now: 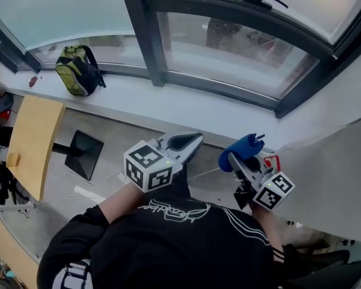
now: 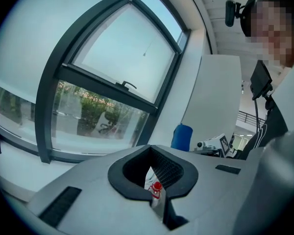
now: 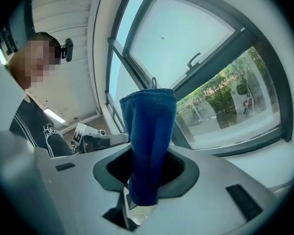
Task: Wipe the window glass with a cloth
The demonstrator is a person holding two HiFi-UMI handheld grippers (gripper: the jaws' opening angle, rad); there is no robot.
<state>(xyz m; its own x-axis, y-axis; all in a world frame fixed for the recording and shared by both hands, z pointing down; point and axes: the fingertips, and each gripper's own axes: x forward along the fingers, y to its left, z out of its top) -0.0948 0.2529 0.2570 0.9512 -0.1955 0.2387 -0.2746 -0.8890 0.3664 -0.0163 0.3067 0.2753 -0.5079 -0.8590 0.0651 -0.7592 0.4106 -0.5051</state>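
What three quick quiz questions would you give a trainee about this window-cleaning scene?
1. True or false: the blue cloth is touching the window glass.
2. Which tongs hold the cloth? A left; B right; C both.
3. What lies on the white sill at the head view's far left?
Key: 1 false, it is held clear of the glass; 2 B, the right tongs are shut on it; 3 a green backpack.
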